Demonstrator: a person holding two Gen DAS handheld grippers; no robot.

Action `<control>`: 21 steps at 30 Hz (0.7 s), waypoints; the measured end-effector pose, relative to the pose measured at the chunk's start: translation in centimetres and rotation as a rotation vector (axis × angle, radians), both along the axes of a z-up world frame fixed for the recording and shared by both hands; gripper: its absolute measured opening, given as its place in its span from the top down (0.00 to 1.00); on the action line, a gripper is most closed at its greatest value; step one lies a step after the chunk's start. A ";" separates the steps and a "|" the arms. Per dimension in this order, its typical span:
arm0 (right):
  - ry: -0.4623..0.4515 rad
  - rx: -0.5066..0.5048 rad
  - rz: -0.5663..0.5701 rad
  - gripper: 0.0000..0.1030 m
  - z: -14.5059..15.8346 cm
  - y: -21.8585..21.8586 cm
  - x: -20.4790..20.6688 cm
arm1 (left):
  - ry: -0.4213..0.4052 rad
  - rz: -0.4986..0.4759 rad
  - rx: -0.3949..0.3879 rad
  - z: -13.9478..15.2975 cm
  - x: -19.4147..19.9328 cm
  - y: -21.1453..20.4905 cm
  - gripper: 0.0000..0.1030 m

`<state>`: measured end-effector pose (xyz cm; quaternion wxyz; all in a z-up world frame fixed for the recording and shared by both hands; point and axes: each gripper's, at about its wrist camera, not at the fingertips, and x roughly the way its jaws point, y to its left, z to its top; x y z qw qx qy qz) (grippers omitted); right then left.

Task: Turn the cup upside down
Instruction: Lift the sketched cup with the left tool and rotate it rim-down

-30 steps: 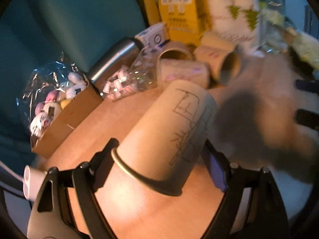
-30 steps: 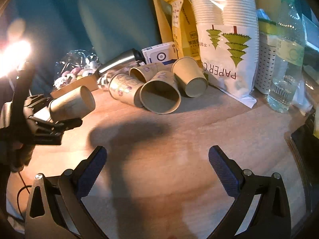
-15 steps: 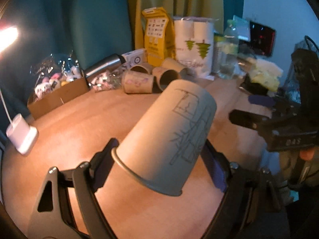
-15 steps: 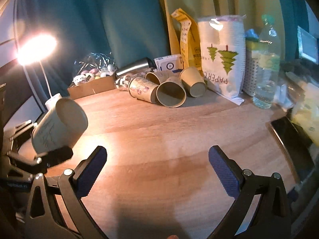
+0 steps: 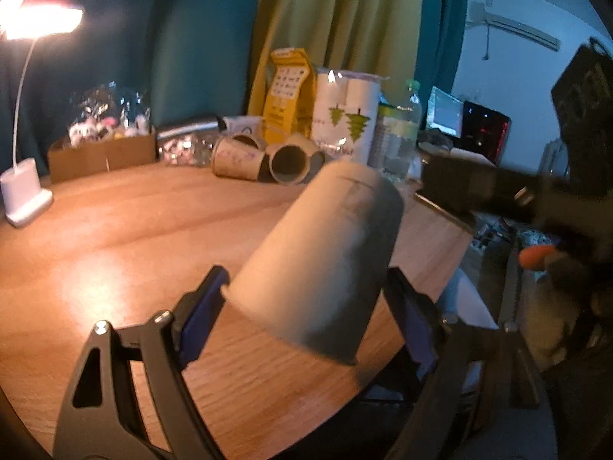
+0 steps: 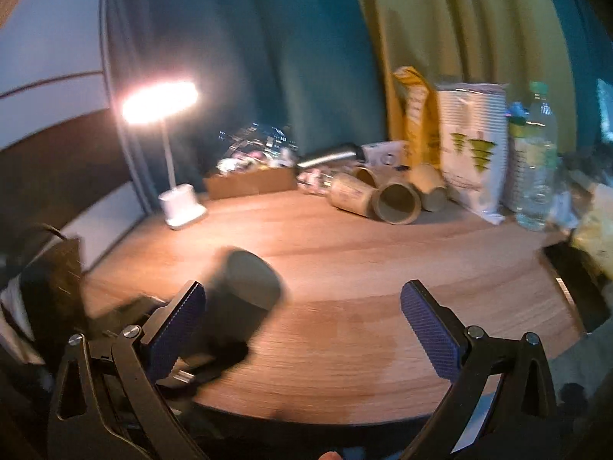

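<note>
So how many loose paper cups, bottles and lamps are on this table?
held cup: 1
lying cups: 4
bottle: 1
lamp: 1
Total: 7

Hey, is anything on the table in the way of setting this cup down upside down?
Nothing visible: the cup is clamped in the left tool, and the table beneath is bare.

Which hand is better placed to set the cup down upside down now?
Left. Its tongs already grip the paper cup, rim tilted toward the table. The right tongs are open and empty.
</note>
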<state>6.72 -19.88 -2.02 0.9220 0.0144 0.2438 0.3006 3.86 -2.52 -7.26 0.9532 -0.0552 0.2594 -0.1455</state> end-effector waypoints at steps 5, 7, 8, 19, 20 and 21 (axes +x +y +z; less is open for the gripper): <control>0.045 0.086 0.082 0.00 0.2 0.8 0.4 | -0.071 -0.015 -0.045 0.3 -0.9 0.8 0.23; 0.089 0.139 0.121 0.00 -0.2 0.9 1.4 | -0.043 -0.001 -0.001 -0.1 0.0 0.2 0.33; 0.105 0.140 0.111 0.00 -0.7 1.1 2.1 | -0.017 -0.002 0.002 -0.5 0.4 0.2 0.38; 0.244 0.143 0.065 0.00 -4.6 1.0 5.3 | 0.075 0.012 0.068 -2.1 2.3 -0.1 0.38; 0.259 0.146 0.063 0.00 -4.9 0.9 5.5 | 0.075 0.010 0.067 -2.1 2.2 -0.1 0.38; 0.268 0.147 0.059 0.00 -5.1 0.9 5.6 | 0.075 0.008 0.064 -2.1 2.1 -0.2 0.38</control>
